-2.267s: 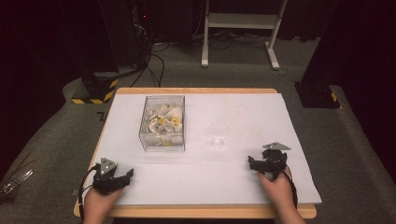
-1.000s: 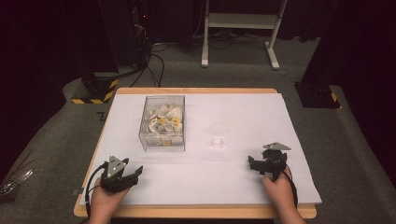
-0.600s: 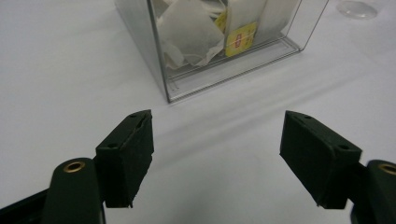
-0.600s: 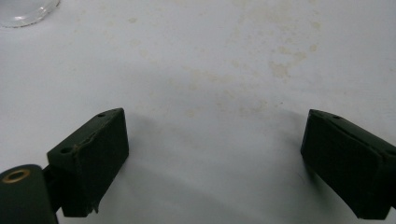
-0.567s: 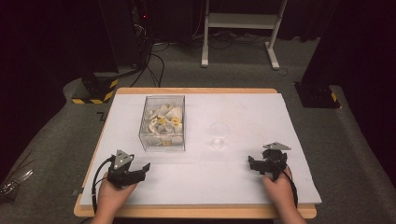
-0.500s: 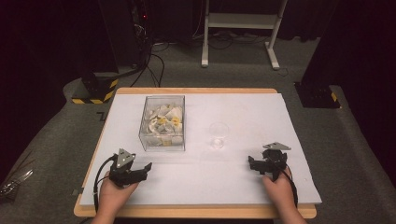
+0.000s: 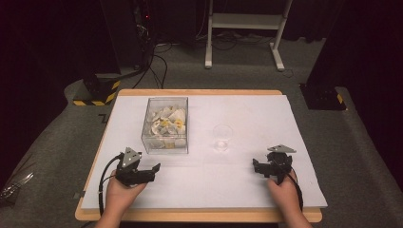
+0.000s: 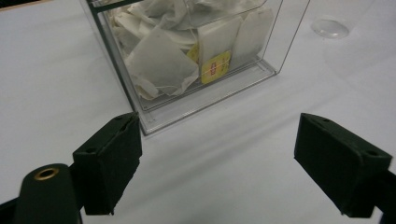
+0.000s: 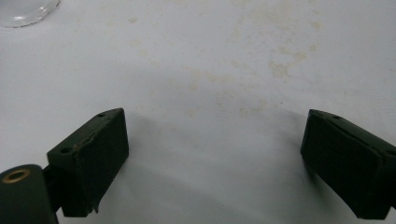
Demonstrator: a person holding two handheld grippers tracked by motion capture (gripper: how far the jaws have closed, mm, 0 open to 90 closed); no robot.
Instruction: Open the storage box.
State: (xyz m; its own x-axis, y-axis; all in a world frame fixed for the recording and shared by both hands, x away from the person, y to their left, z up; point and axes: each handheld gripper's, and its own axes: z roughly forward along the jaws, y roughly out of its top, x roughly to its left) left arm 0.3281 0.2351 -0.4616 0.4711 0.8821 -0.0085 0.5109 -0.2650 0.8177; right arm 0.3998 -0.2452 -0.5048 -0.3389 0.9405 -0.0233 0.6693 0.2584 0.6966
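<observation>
A clear plastic box (image 7: 165, 126) full of white tea bags (image 8: 159, 65) stands left of centre on the white table cover (image 7: 237, 175). To its right stands a small clear glass (image 7: 222, 137). My left gripper (image 7: 151, 172) hovers just in front of the box's near left corner, pointing toward the box (image 8: 196, 56). Its jaws have just been opening and now stand wide, with nothing between them (image 8: 219, 140). My right gripper (image 7: 259, 168) rests near the front right, open and empty (image 9: 215, 135), and the glass's base (image 9: 23, 11) lies beyond it at the upper left.
The cover shows faint yellowish stains (image 9: 275, 65) ahead of the right gripper. The wooden table edge (image 7: 190, 216) runs along the front. Beyond the table are a black stand with yellow stripes (image 7: 95, 92) and white frame legs (image 7: 242, 33) on grey carpet.
The left hand has moved right and a little forward toward the box, lifting slightly, and its jaws have spread wider. The right hand and gripper have stayed still.
</observation>
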